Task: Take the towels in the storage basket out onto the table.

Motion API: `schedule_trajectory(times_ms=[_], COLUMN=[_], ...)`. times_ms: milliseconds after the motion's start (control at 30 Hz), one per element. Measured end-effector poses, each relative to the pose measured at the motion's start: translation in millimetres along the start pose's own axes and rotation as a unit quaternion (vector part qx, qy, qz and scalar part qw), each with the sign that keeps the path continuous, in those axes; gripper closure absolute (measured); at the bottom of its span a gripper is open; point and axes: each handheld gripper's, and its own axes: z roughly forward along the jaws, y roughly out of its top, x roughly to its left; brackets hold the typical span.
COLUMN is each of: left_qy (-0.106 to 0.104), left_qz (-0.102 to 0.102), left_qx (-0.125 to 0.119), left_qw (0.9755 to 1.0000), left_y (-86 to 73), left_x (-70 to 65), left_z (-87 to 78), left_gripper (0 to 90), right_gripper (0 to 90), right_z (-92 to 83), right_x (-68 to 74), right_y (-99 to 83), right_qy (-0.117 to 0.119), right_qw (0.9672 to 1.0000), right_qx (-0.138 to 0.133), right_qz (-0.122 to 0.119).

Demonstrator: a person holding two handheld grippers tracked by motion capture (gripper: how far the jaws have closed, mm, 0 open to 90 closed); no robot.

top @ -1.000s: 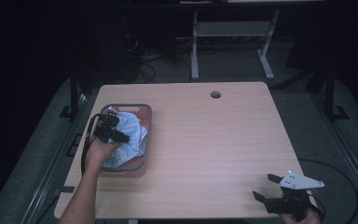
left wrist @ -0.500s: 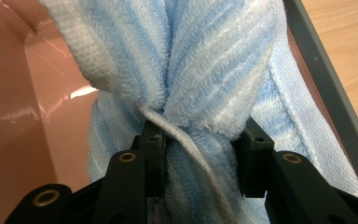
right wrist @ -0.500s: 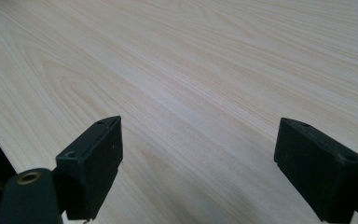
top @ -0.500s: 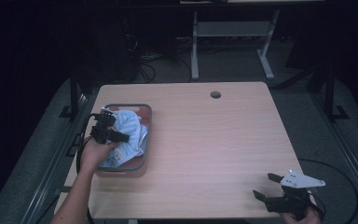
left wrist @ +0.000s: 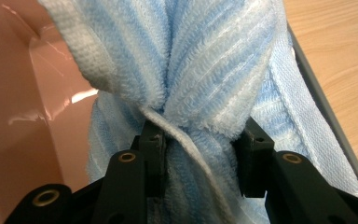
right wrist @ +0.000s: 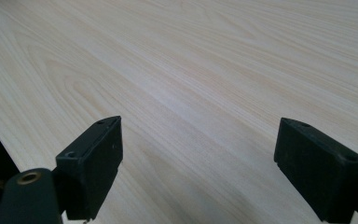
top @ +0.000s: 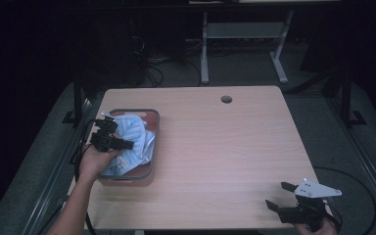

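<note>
On pale wooden table, dark room, grey floor

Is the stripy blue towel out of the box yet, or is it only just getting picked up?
Grabbing looks done: the left gripper has its jaws pinched on a bunch of the blue striped towel. In hand now is the lifting, but most of the towel sits inside the pink bin. Left to do, probably: pulling it out onto the wooden table. The right gripper waits open near the table's front corner, holding nothing.
</note>
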Motion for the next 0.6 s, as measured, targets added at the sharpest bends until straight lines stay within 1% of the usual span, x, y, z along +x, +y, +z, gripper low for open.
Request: schedule_trajectory(times_ms=[200, 333, 400, 467, 600], left_qy=[-0.002, -0.016, -0.015, -0.019, -0.023], left_qz=[0.003, 0.0, -0.001, -0.004, -0.002], left_qx=[-0.004, -0.012, -0.013, -0.016, -0.021], left_qw=[1.0, 0.9998, 0.9998, 0.9997, 0.9995], left_y=[-0.5, -1.1, -0.9, -0.6, 1.5], left_x=[-1.5, 0.5, 0.7, 1.6, 0.9], left_z=[-4.3, -8.7, -9.9, -12.1, -20.2], left_gripper=[61.3, 61.2, 61.2, 61.2, 61.2], right_gripper=[14.8, 14.8, 14.8, 14.8, 14.8], right_z=[-0.5, -0.5, -0.3, -0.5, -1.5], right_x=[-0.5, -1.0, -1.1, -1.1, -1.6], right_y=[0.1, 0.6, 0.6, 0.9, 0.9], right_qy=[-0.001, -0.002, -0.001, -0.002, -0.003], right_qw=[1.0, 1.0, 1.0, 1.0, 1.0], right_qx=[-0.002, -0.003, -0.003, -0.002, -0.003], right_qz=[-0.002, -0.002, -0.001, -0.003, 0.002])
